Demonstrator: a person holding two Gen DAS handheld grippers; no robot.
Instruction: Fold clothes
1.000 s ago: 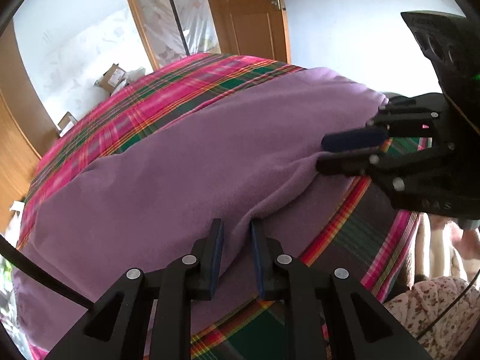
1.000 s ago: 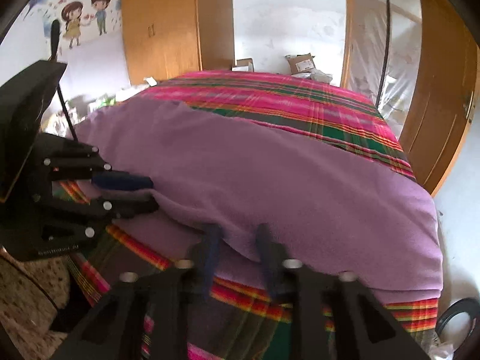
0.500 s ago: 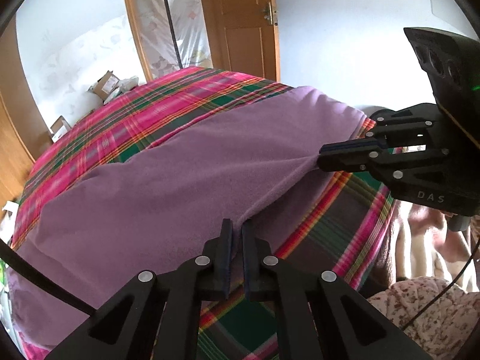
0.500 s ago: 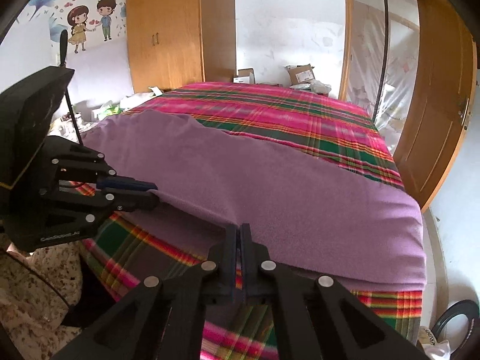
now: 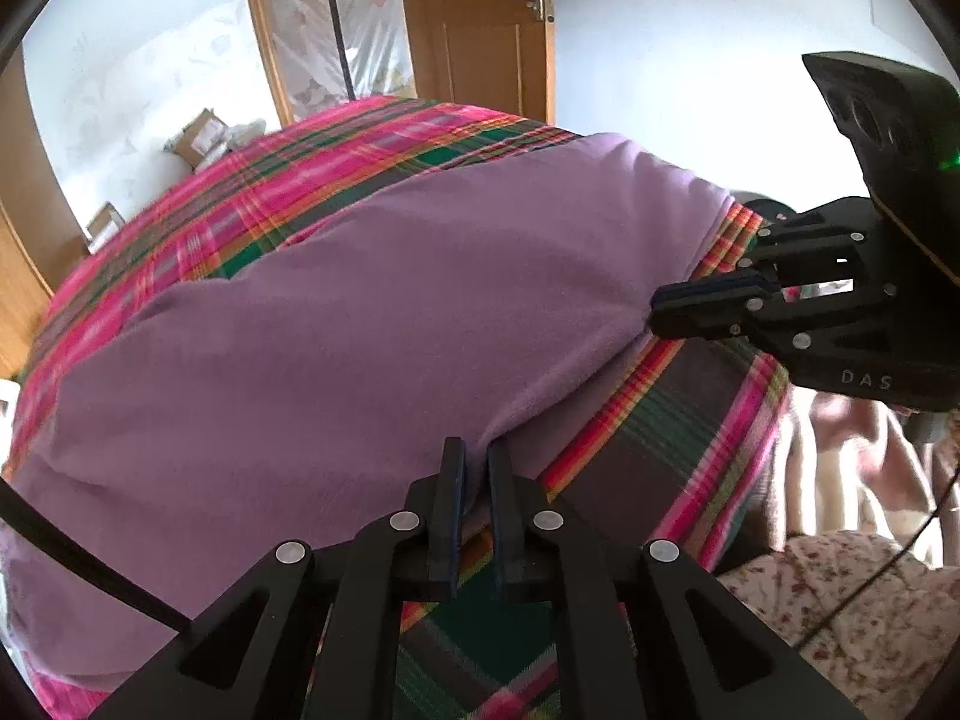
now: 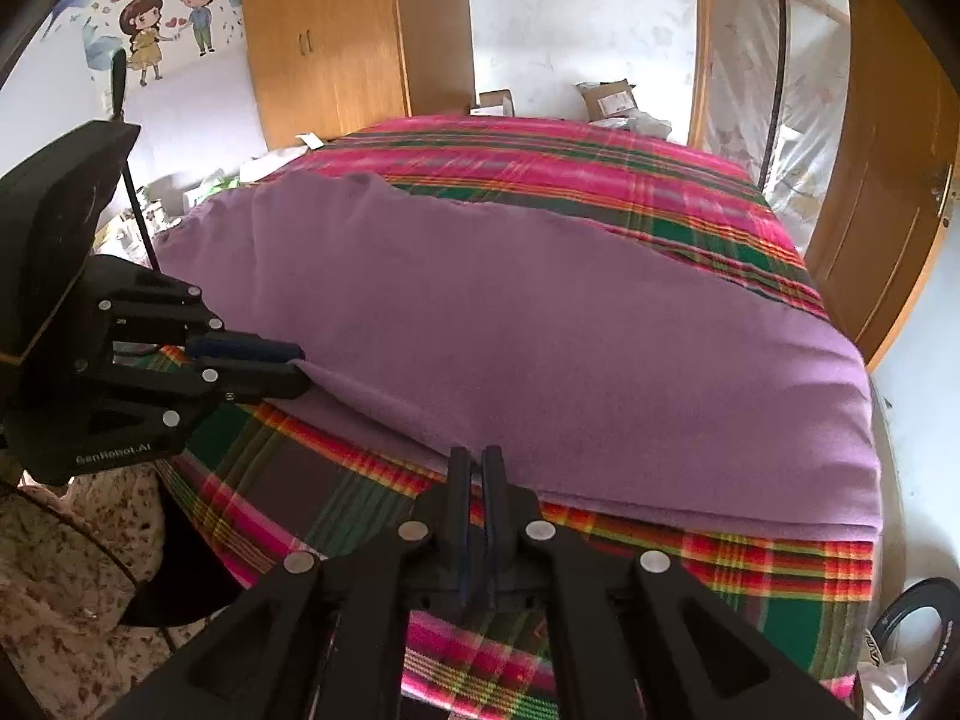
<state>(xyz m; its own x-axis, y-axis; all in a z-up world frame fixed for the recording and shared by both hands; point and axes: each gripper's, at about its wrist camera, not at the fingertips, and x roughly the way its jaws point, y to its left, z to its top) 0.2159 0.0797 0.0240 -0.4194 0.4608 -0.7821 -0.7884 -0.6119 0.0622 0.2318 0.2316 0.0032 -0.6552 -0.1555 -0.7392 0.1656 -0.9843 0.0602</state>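
A: What lies around the purple cloth point(image 6: 510, 324)?

B: It is spread over the near part of a bed with a pink, green and orange plaid cover point(image 6: 540, 162). Past the far end of the bed stand two open cardboard boxes point(image 6: 612, 97), against a white wall. A wooden wardrobe point(image 6: 336, 36) is at the far left, a wooden door point(image 6: 888, 192) on the right, and a cartoon wall sticker point(image 6: 171, 21) of two figures sits high on the left.

A: Anything in the way?

B: Nothing rests on the cloth. Floral fabric point(image 6: 66, 588) shows at the near left, below the other tool.

A: And the two claws?

B: The left gripper point(image 5: 474, 468) pinches the cloth's near edge, a fold of purple between its fingers, though the jaws are easing apart. The right gripper point(image 6: 477, 468) is nearly closed on the same near edge further right; from the left camera the right gripper's fingers point(image 5: 708, 300) clamp a pulled-up tip of cloth.

A: So one cloth, two grips?

B: One cloth, two grippers, both at its near edge.
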